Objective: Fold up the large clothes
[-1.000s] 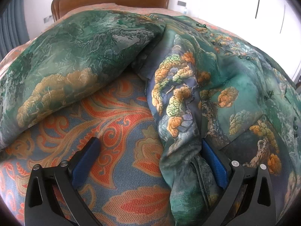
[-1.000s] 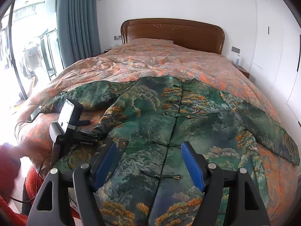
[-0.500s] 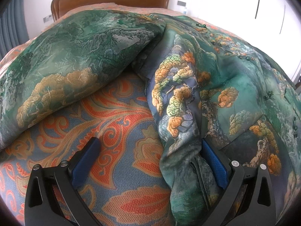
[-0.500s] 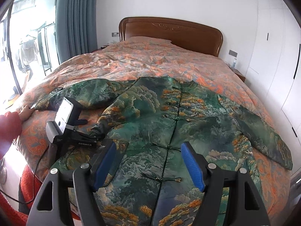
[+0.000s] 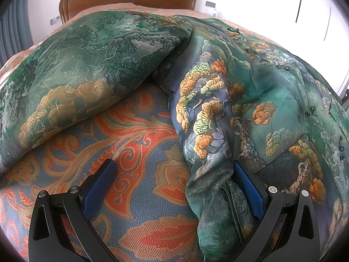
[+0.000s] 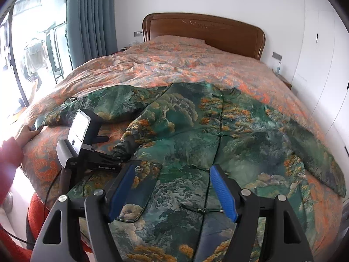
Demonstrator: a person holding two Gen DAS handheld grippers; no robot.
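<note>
A large green brocade jacket [image 6: 196, 135] with orange tree patterns and a knot-button front lies spread face up on the bed. Its left sleeve [image 6: 98, 107] stretches toward the bed's left edge, where a bare hand [image 6: 26, 131] in a red sleeve touches the cuff. My left gripper [image 6: 111, 149] rests on the bedspread beside the jacket's left side. In the left wrist view that gripper [image 5: 172, 168] is open, with the jacket's bunched edge [image 5: 209, 174] lying against its right pad. My right gripper [image 6: 172, 170] hovers open over the jacket's lower front, nothing between its fingers.
The orange patterned bedspread [image 6: 174, 65] covers the whole bed below a wooden headboard [image 6: 202, 32]. Teal curtains [image 6: 91, 17] and a bright window stand on the left. White wardrobe doors [image 6: 322, 43] line the right. A cable runs from the left gripper over the bed's edge.
The right wrist view has drifted a little over the jacket's lower front. The hand in the red sleeve has reached the cuff at the bed's left edge. The left gripper has not moved.
</note>
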